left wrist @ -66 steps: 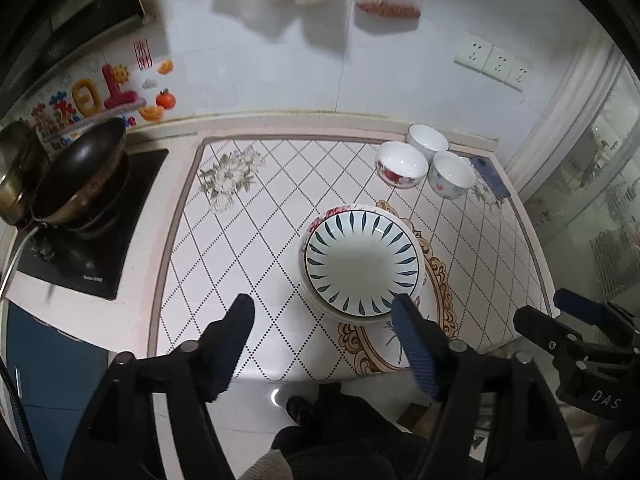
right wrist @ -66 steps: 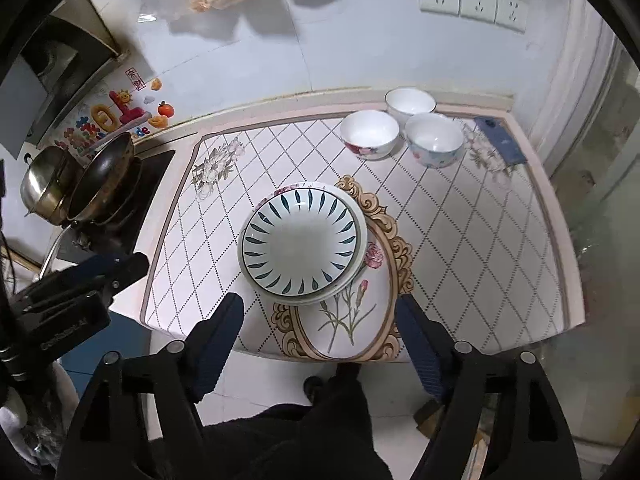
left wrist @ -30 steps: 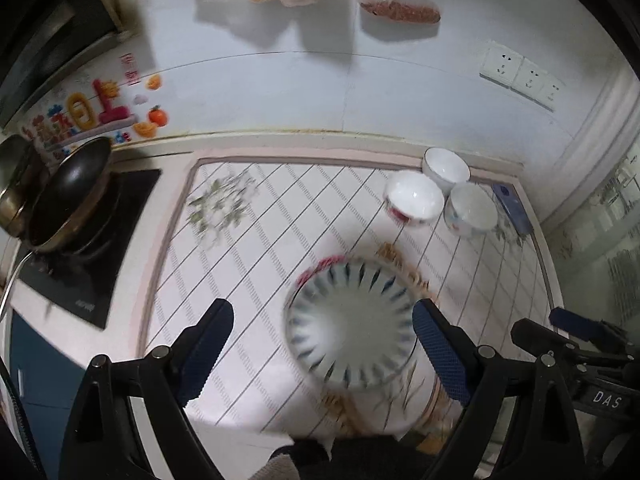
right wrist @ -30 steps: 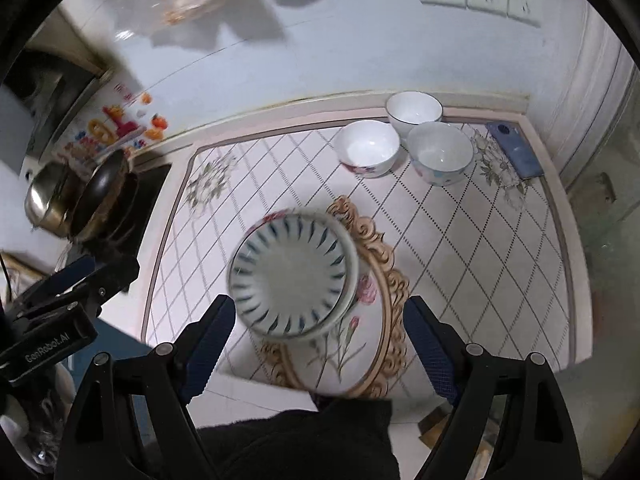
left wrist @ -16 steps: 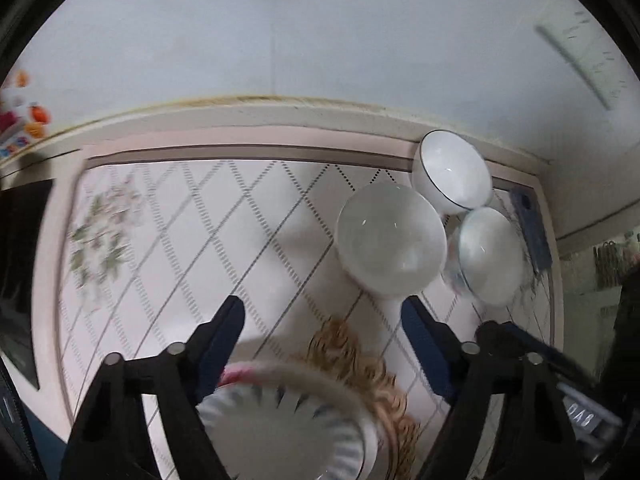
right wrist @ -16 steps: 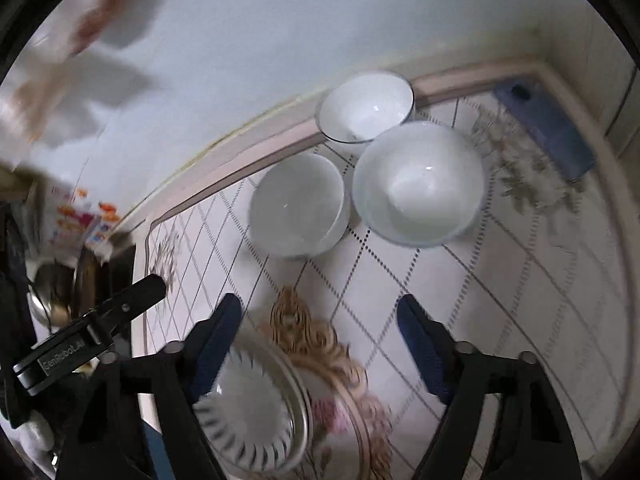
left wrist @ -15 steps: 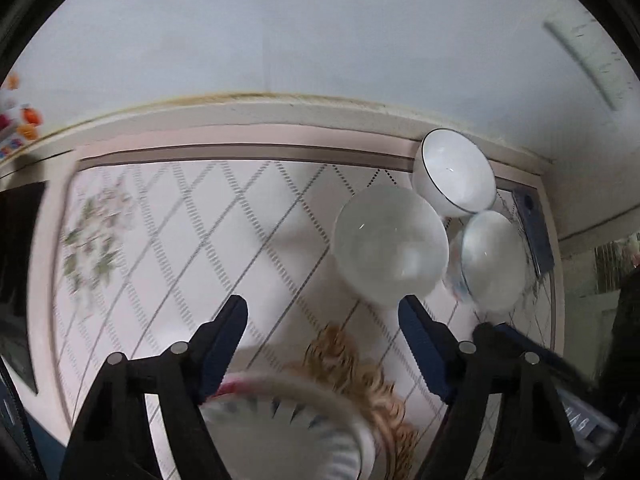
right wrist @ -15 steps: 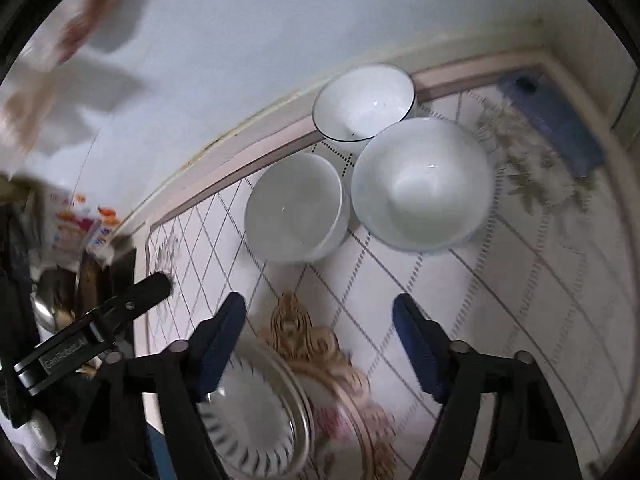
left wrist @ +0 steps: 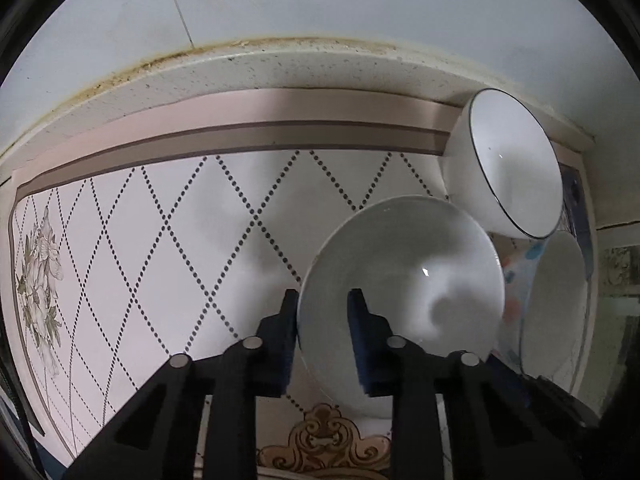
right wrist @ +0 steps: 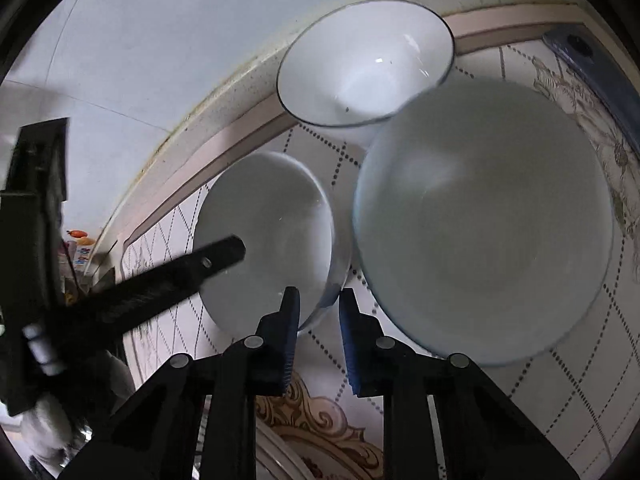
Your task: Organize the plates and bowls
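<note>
Both tongs are closing astride one round white ceramic bowl's (left wrist: pixel 400 300) rim — left tongs (left wrist: pixel 322 316), right tongs (right wrist: pixel 316 312) — opposed pulls risk tipping it.

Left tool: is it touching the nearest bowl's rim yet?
Touching. The left wrist view shows the left tool closing astride the rim of the near bowl, its outer finger flat against the bowl's wall with no gap.

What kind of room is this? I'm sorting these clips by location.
Most likely a home kitchen counter. Three white bowls sit close together on a patterned countertop mat, against a speckled stone backsplash ledge with a grimy seam below a plain wall. A phone lies nearby.
</note>
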The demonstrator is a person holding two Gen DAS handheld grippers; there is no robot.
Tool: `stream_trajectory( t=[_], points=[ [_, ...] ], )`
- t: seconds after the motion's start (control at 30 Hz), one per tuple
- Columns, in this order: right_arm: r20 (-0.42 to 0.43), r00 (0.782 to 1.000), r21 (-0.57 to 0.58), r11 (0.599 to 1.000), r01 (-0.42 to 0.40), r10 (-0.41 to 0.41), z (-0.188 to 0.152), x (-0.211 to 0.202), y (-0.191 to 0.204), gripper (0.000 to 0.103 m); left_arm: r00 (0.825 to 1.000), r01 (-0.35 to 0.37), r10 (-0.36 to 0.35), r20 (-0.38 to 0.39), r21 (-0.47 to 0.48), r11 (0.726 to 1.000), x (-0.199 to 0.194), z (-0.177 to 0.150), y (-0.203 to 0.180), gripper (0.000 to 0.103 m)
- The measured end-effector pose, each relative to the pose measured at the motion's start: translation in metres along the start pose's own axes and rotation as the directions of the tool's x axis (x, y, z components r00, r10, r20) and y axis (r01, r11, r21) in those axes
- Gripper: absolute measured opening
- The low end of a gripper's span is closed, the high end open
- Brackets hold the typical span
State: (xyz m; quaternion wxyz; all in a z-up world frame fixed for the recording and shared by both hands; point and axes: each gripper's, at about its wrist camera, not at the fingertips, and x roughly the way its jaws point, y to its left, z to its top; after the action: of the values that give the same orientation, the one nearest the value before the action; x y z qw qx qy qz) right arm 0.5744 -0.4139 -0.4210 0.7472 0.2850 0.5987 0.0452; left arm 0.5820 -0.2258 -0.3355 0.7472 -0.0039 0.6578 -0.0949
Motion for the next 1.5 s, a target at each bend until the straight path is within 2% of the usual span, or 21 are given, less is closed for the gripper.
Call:
stream_trajectory(
  t=[0.17,0.43,0.77,1.17,1.3,1.5],
  points=[
    [0.016,0.999,-0.03,0.999,0.031,-0.031,0.002,0.006,0.011,0.021,1.0,0.003,-0.003,0.022,0.0,1.0,-0.008,-0.01,0.003,0.017],
    [0.033,0.999,-0.054,0.998,0.035,-0.033,-0.006,0.0,0.021,0.021,0.998,-0.002,-0.001,0.062,0.039,0.999,-0.034,-0.041,-0.002,0.017],
    [0.061,0.997,-0.115,0.992,0.06,-0.053,-0.05,-0.039,0.02,0.021,0.997,0.044,-0.048,0.067,0.068,0.997,-0.065,-0.089,-0.013,0.017],
    [0.07,0.996,-0.083,0.995,0.062,-0.056,-0.122,-0.097,-0.028,0.021,0.992,0.103,-0.112,0.053,0.144,0.984,-0.078,-0.143,-0.059,0.017],
    [0.074,0.995,-0.062,0.995,0.076,-0.072,-0.142,-0.116,-0.054,0.021,0.993,0.113,-0.119,0.026,0.171,0.979,-0.068,-0.158,-0.079,0.017],
    [0.046,0.994,-0.018,0.995,0.097,-0.096,-0.164,-0.12,-0.093,0.021,0.995,0.104,-0.103,-0.02,0.217,0.971,-0.048,-0.177,-0.101,0.017]
  ],
)
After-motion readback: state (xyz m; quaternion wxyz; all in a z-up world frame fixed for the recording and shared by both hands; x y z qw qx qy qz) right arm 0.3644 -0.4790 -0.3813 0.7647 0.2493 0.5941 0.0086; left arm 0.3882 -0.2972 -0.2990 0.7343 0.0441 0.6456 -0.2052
